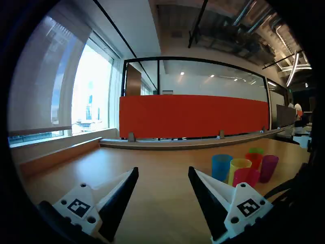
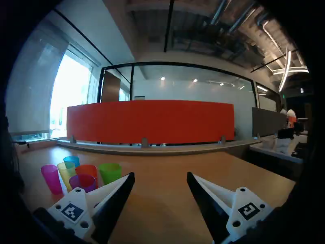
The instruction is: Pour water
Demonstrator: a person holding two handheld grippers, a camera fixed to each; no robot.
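In the left gripper view, the left gripper [image 1: 162,171] is seen from behind with its two fingers spread wide and nothing held between them, only bare tabletop [image 1: 162,156] lying in the gap. The coloured cups [image 1: 243,164] are gathered upright on the tabletop to the right of this gripper, just beyond its right finger. A blue cup [image 1: 221,166] and a yellow cup [image 1: 239,166] are plainly seen, while the green cup [image 1: 256,150] is mostly covered by the orange cup [image 1: 254,158] in front of it, and the base of the magenta cup [image 1: 245,177] is cut off by the finger. A dark shape [image 1: 298,183] at the lower right edge cannot be made out. A red partition [image 1: 195,116] is set along the far edge, with a bright window [image 1: 91,95] to its left. In the right gripper view, the right gripper [image 2: 160,175] is likewise held wide with nothing in it, and the cups [image 2: 79,173] are placed to its left, close to its left finger. Here the green cup [image 2: 109,171] is shown almost whole, standing beside the orange cup [image 2: 86,170]; the purple cup [image 2: 82,181] is partly hidden behind the finger. A grey partition [image 2: 266,121] and a distant, blurred person [image 2: 291,116] are seen at the right. Whether any cup holds water cannot be told.
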